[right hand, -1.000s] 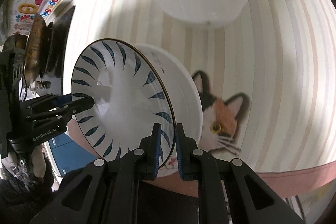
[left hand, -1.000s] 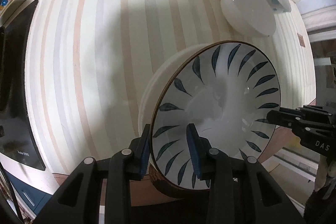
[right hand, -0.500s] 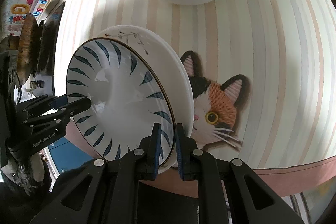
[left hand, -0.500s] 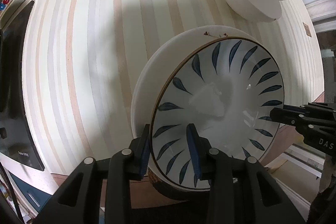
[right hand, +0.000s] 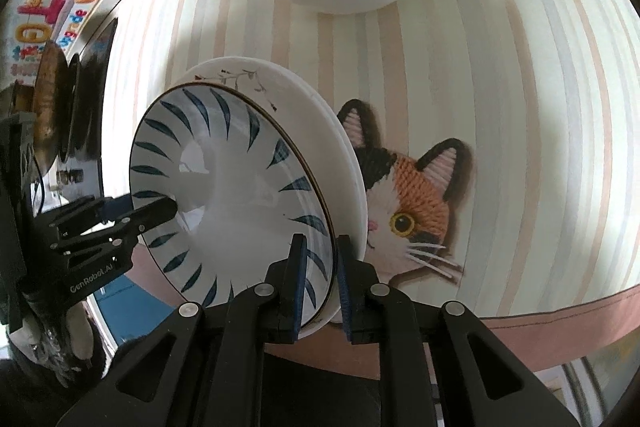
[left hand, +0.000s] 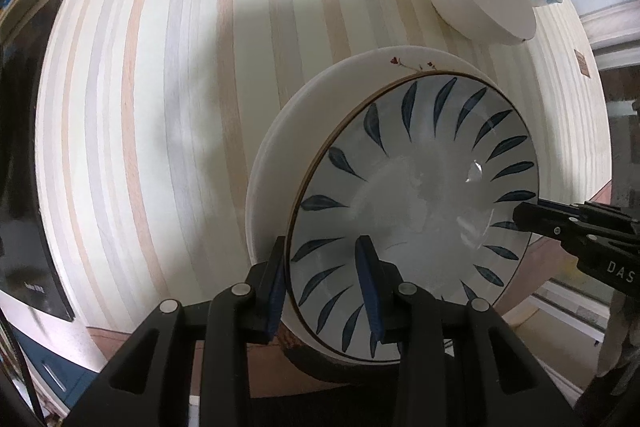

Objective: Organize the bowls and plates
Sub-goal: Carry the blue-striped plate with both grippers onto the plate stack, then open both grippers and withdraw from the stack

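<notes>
Over the striped tabletop (left hand: 160, 147), both the left hand-held gripper (left hand: 322, 283) and the right hand-held gripper (right hand: 320, 275) remain clamped on the leaf-patterned bowl (left hand: 416, 211), now lowered onto the white plates (left hand: 360, 75), nearly stacked.

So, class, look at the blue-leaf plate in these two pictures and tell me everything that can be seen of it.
The blue-leaf plate is round, glossy and ceramic-looking, white with dark blue leaf strokes fanning round its well and a thin brown rim line. It sits on top of a larger white plate at the near edge of a striped tablecloth. The left gripper and the right gripper each clamp its rim on opposite sides. Whether it lies fully flat I cannot tell.
</notes>
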